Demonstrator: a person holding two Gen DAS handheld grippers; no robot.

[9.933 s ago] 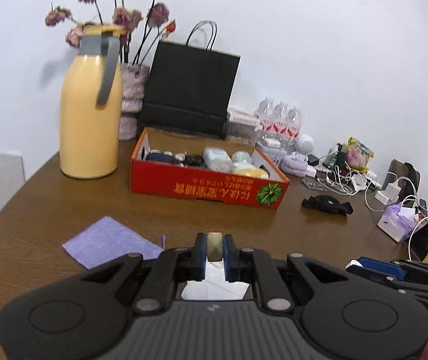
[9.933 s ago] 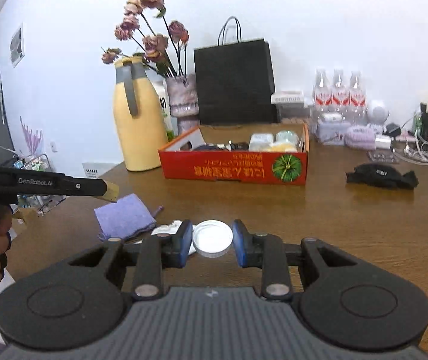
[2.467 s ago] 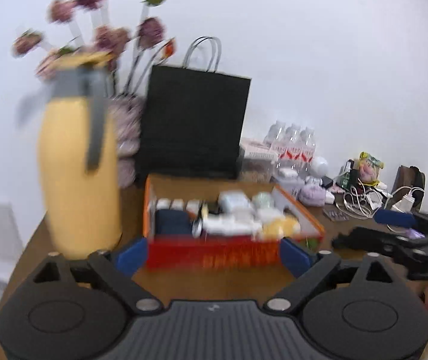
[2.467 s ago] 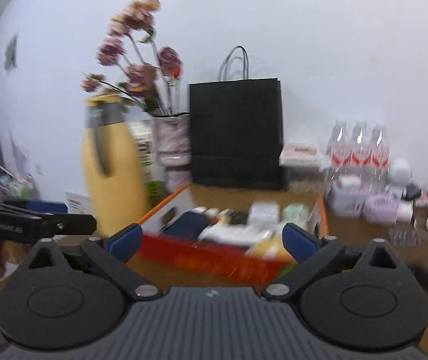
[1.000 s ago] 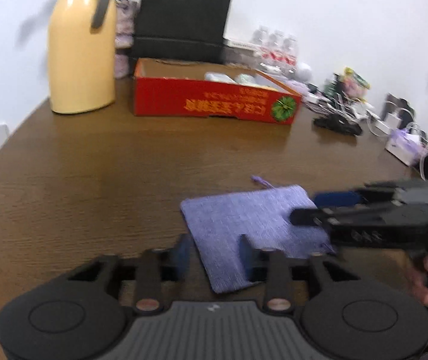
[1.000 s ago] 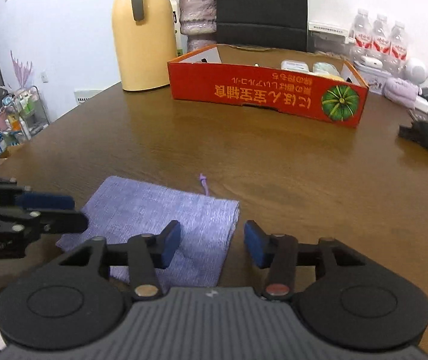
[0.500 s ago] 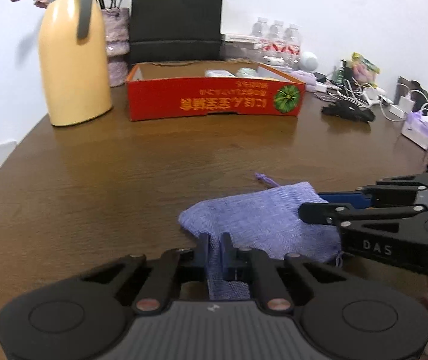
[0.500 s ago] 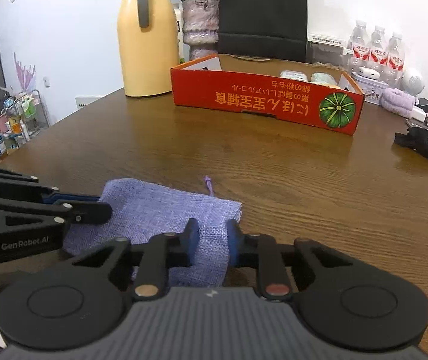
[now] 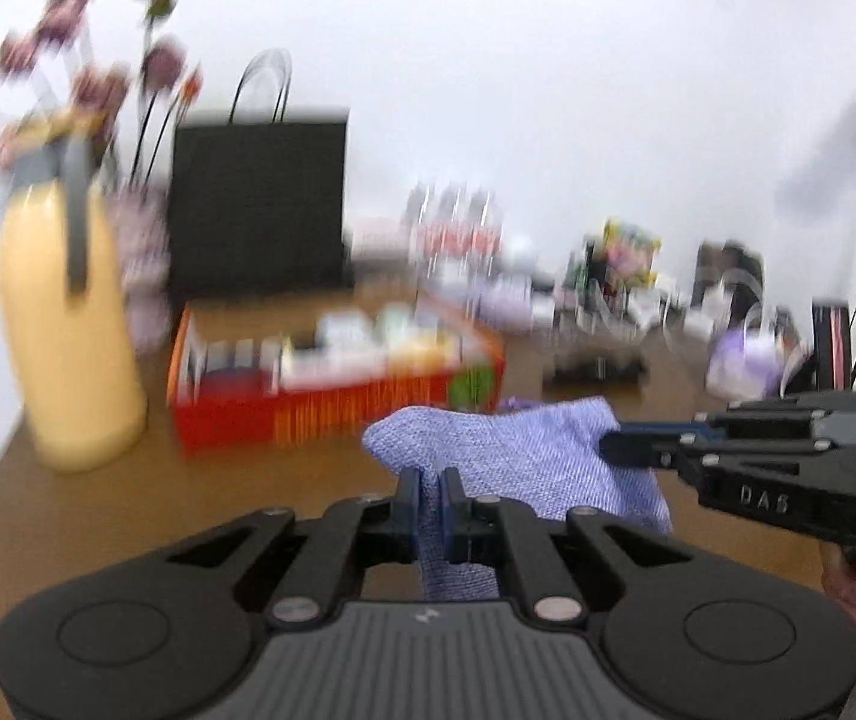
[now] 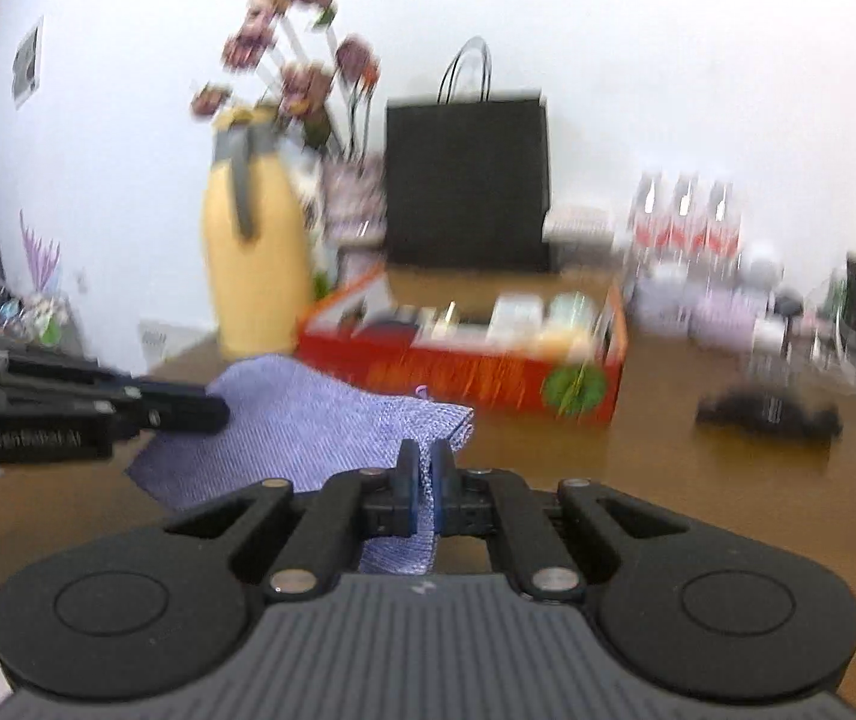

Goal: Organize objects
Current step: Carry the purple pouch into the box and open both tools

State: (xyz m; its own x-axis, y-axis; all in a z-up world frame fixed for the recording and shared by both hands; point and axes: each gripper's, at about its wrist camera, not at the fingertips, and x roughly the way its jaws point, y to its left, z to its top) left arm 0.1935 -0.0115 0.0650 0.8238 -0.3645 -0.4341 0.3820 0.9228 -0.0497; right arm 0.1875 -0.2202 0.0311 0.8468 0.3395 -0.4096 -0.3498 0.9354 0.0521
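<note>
Tongs on both sides, left tongs (image 9: 428, 495) and right tongs (image 10: 419, 471), pinch opposite edges of the purple pouch (image 9: 523, 456), holding it spread above the counter (image 9: 128, 516), probably for carrying to the red box (image 9: 332, 414).

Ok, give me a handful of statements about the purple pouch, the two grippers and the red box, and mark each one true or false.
1. The left gripper is clamped on the purple pouch. True.
2. The right gripper is open with nothing between its fingers. False: it is shut on another edge of the same pouch.
3. The pouch lies flat on the table. False: it hangs between the two grippers, off the wood.
4. The red box already has things inside it. True, though blur hides what they are.
5. The yellow jug stands inside the red box. False: it stands on the table beside the box.
</note>
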